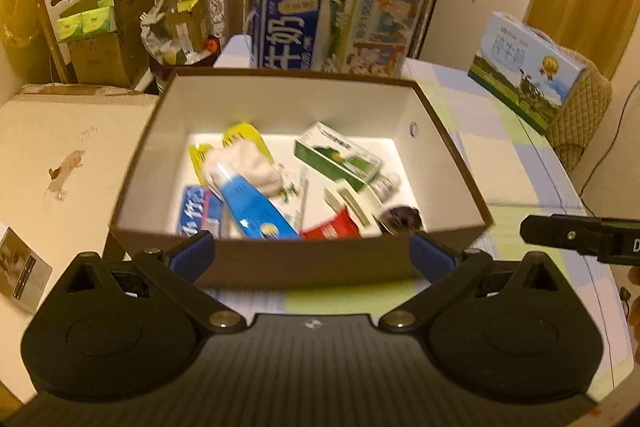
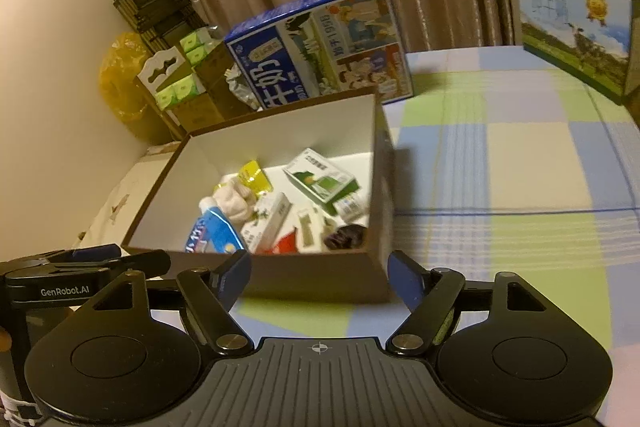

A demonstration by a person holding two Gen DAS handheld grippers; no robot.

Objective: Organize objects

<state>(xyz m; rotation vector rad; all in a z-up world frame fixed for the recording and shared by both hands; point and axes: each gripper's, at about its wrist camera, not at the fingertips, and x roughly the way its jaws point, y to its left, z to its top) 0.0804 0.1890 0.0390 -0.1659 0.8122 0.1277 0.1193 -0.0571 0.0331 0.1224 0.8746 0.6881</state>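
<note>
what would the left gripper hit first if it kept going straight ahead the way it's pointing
Most likely the near wall of the brown box: the open left gripper points straight at it, fingers spread either side. Depth is unclear, but nothing else lies between.

Right tongs [image 2: 318,277] spread wide, before brown box [image 2: 312,277] of toiletries, checked tablecloth [image 2: 500,167]

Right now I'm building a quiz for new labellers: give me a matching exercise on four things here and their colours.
Things:
1. tube
2. storage box outside wall
3. small carton
4. sachet

Colours:
A. yellow
B. brown
C. blue and white
D. green and white

Pairs: 1-C, 2-B, 3-D, 4-A
</note>
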